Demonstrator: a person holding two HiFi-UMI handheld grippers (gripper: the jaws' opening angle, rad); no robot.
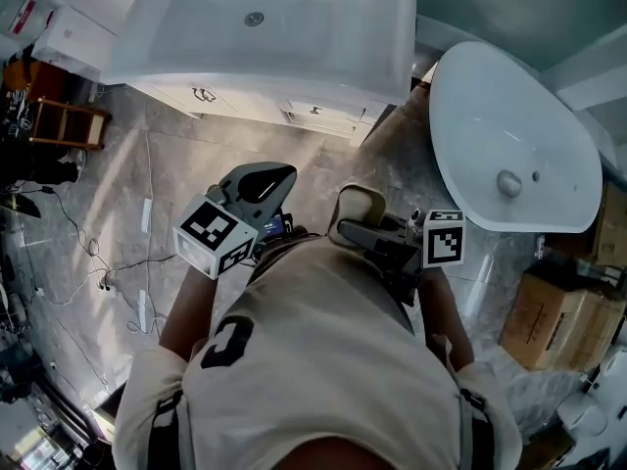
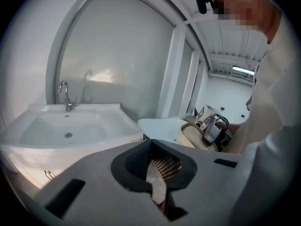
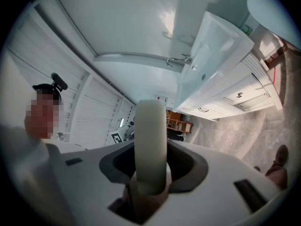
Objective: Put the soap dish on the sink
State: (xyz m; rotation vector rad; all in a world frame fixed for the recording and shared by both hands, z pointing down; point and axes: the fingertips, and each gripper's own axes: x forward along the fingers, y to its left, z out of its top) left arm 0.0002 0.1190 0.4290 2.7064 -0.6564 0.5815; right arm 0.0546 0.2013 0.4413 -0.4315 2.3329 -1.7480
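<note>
1. Far left, a wooden shelf (image 1: 64,120) stands on the grey marble floor (image 1: 147,164), and loose cables (image 1: 88,253) trail across the tiles beside it.
2. Next along, my left hand-held gripper (image 1: 266,176) is out in front of my chest with its marker cube just below. In the left gripper view its jaws are drawn together and carry nothing (image 2: 151,147).
3. Ahead of it sits the rectangular white sink (image 1: 323,18) on its cabinet (image 1: 313,116). The left gripper view shows the basin (image 2: 47,126) with a chrome tap (image 2: 66,95) at the back rim.
4. Centre-right now: the soap dish (image 1: 358,202), cream-coloured, is in my right hand-held gripper (image 1: 358,225). It is up over the floor, clear of both sinks.
5. In the right gripper view the dish (image 3: 150,140) stands edge-on between the jaws, which are clamped on its two sides (image 3: 150,157). The rectangular sink (image 3: 211,51) and its tap (image 3: 181,59) lie well beyond it.
6. To the right is the oval white basin (image 1: 480,116), near the dish but not touching it.
7. Far right, cardboard boxes (image 1: 549,316) sit on the floor below that basin.
</note>
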